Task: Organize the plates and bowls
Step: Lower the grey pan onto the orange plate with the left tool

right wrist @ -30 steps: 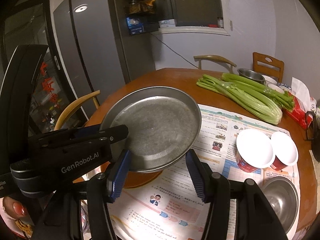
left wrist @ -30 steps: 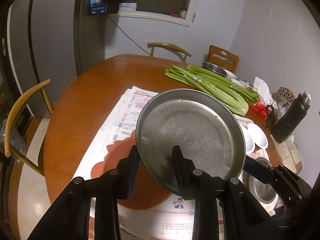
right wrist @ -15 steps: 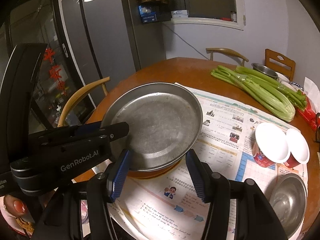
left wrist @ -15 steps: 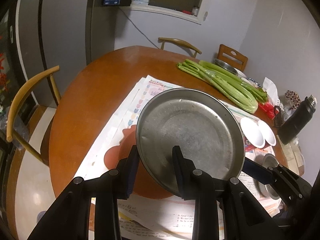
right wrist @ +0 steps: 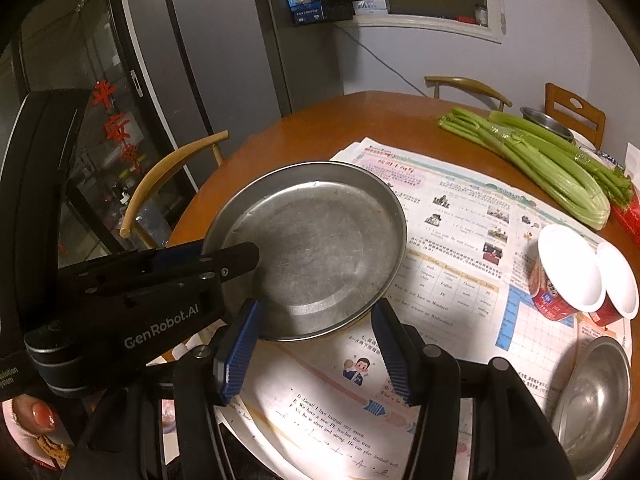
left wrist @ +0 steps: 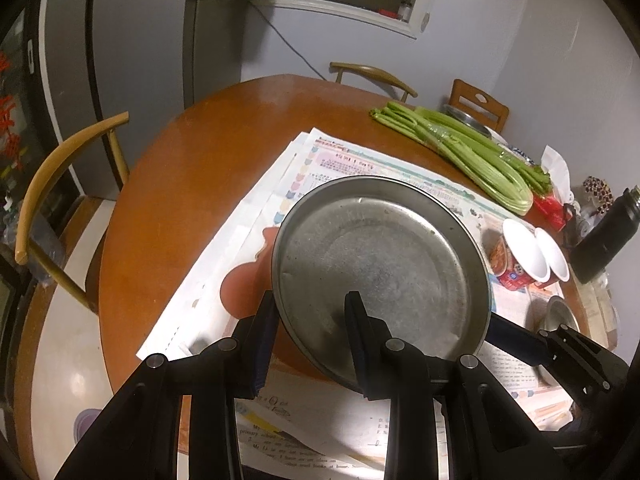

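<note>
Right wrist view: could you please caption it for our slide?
Left claw grips the steel plate above newspaper; right claw open nearby.

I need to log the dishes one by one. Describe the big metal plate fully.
The metal plate is round, shallow and raised-rimmed, dull grey steel with scuffs and a flat centre, and it is empty. The left gripper pinches its near rim, one of its jaws inside, one beneath. It sits tilted over an orange plate on the newspapers.

Home dining kitchen: fridge (right wrist: 192,80), round table (left wrist: 192,184), celery (left wrist: 460,152).
</note>
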